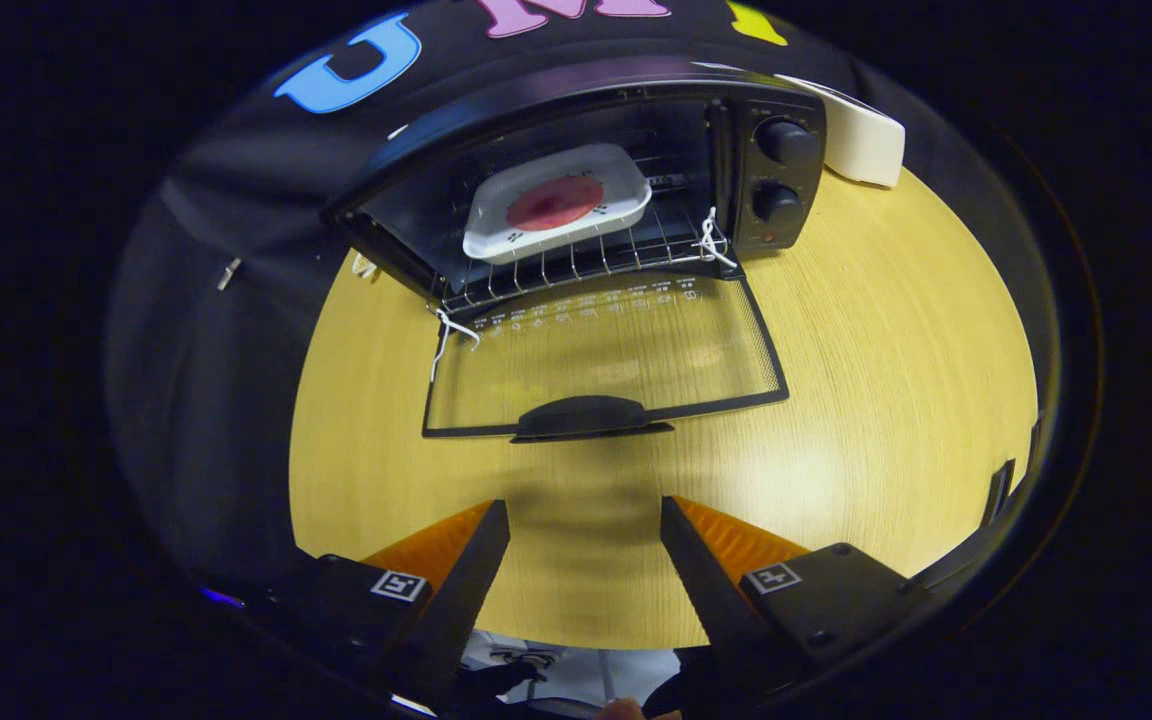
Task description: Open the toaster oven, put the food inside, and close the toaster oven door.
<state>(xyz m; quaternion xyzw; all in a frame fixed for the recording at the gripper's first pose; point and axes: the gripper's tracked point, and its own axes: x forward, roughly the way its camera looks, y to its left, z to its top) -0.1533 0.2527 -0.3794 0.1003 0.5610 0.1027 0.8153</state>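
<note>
The gripper hangs open and empty over the table. Just ahead, the door lies flat by its handle; a careless lift could slip. Beyond, the food sits on its tray inside the oven, where a slammed door might jolt it.

A round wooden table with pale yellow grain is filling the middle of the booth, light glaring softly off its top. Black cloth is hanging as the wall behind and to the side, falling in folds. A white boxy object is sitting at the table's far edge against the cloth
</note>
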